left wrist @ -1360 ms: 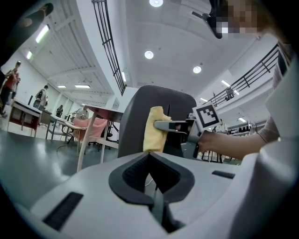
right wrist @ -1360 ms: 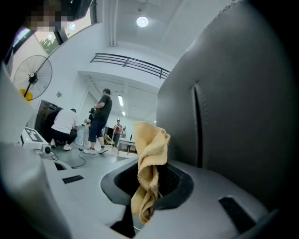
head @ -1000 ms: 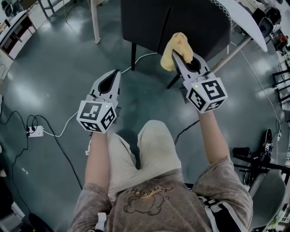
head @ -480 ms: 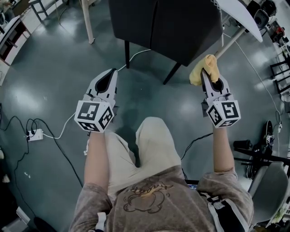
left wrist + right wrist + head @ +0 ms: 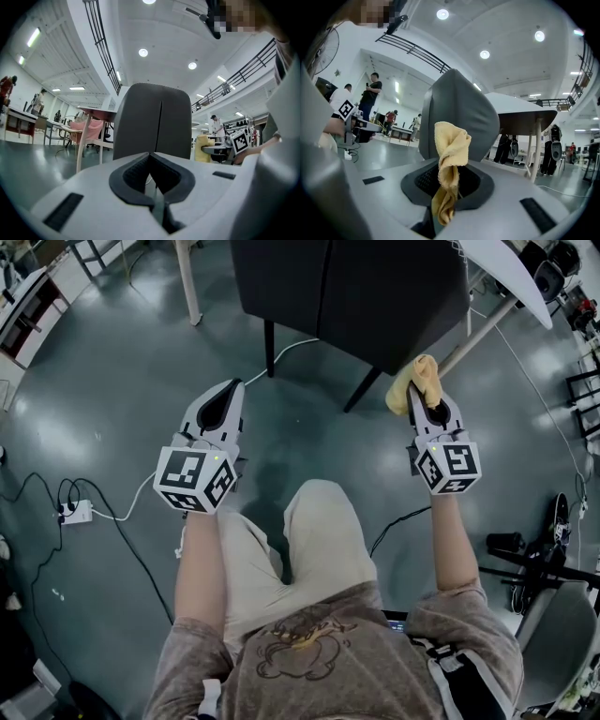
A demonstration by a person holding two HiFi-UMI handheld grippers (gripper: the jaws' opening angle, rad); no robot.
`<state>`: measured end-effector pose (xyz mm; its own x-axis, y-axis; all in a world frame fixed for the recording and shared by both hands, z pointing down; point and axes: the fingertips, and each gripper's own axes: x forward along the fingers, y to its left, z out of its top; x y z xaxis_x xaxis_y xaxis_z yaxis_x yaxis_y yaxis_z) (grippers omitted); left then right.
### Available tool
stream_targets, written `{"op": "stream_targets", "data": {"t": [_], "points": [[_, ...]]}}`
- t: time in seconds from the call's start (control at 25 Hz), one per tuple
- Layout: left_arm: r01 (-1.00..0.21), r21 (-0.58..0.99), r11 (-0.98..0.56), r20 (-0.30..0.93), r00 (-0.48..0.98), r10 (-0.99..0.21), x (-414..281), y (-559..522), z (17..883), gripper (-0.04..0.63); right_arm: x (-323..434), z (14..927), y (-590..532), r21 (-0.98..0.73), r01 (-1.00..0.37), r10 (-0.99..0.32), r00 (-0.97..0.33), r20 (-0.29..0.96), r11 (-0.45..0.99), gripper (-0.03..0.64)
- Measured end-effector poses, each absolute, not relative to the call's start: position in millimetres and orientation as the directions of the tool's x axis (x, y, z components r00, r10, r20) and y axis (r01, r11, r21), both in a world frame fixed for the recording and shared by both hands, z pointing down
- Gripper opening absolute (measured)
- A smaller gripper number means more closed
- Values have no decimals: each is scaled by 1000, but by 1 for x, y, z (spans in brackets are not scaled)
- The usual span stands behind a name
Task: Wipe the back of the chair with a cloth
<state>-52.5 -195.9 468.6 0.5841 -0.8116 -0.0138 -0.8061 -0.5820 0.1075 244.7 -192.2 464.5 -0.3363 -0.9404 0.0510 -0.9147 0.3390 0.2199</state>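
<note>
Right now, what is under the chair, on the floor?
Under the chair, two dark legs stand on the floor and a white cable runs past them. The chair's dark body covers the floor directly beneath it, so anything there cannot be seen.

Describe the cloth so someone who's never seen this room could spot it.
Start at the dark chair on the grey floor, then the right gripper near its corner. The cloth is the crumpled yellow wad pinched in its jaws; the left gripper holds nothing.
</note>
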Motion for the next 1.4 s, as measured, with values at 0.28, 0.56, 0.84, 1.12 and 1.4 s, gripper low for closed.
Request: {"op": "stream_targets", "data": {"t": [0.28,0.56,0.84,1.12,1.4], "points": [[-803,117,-584,-22,586,-810,-51,-194,466,8,230,482,-227,199,-921,-942,-332,48,335,71],[-802,114,-586,-26,587,-809,-52,-194,465,8,192,481,-252,195,-902,-922,-385,35,384,71],[-805,131,-578,-32,580,-814,-59,-196,464,8,142,484,-286,196,-873,-893,-449,37,447,71],[-806,143,-574,-37,576,-817,-69,-198,465,8,81,491,-321,164,-844,-859,-509,54,511,71],[-801,116,-587,-24,589,-808,-71,-196,464,8,29,499,-358,145,-815,-827,-556,77,561,71]]}}
